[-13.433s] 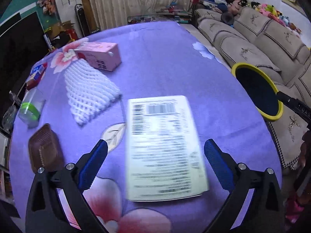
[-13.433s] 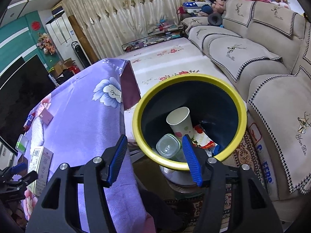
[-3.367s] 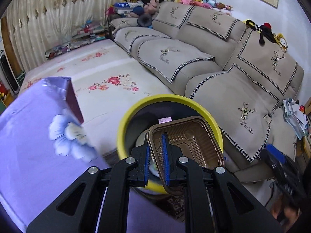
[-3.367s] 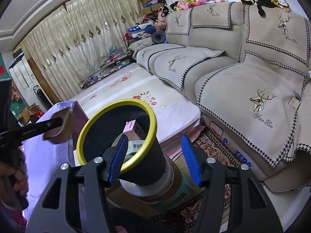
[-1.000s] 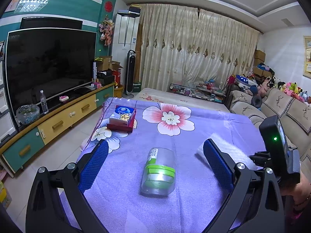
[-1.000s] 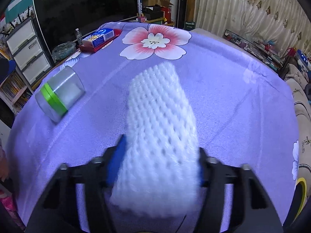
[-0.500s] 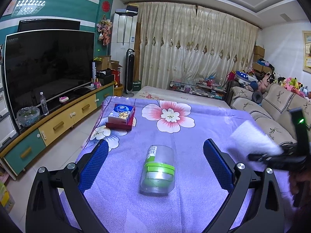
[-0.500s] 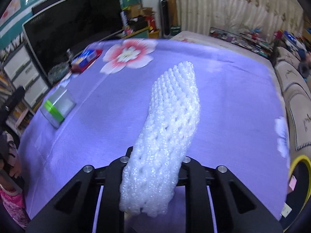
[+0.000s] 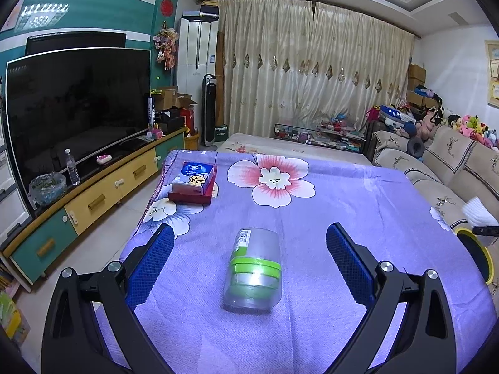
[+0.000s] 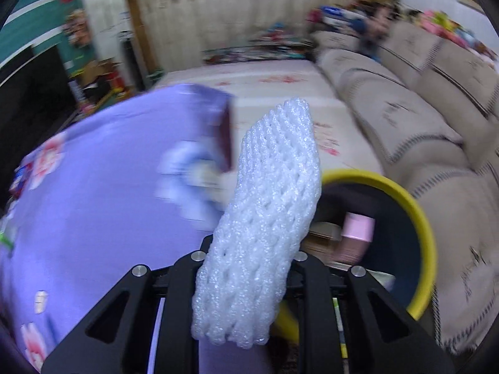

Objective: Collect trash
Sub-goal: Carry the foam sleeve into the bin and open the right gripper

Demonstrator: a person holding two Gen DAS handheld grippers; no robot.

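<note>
A clear plastic cup [image 9: 254, 268] with a green band lies on its side on the purple flowered tablecloth [image 9: 358, 215]. My left gripper [image 9: 248, 233] is open, its blue fingers standing wide on either side of the cup without touching it. My right gripper [image 10: 249, 249] is shut on a white foam fruit net [image 10: 268, 202], which sticks up and hides the fingertips. It hangs off the table's edge beside the yellow-rimmed dark bin [image 10: 414, 212], where a pink box [image 10: 357, 229] lies. The left wrist view shows the net [image 9: 477, 213] over the bin [image 9: 482, 255] at far right.
A blue tissue box on a red tray [image 9: 195, 177] sits at the table's far left. A TV cabinet [image 9: 93, 199] runs along the left and a beige sofa [image 10: 421, 109] along the right, close behind the bin. The right wrist view is blurred.
The right gripper has closed on the foam net, lifted it off the table and swung it rightward to the bin. The left gripper has stayed over the cup.
</note>
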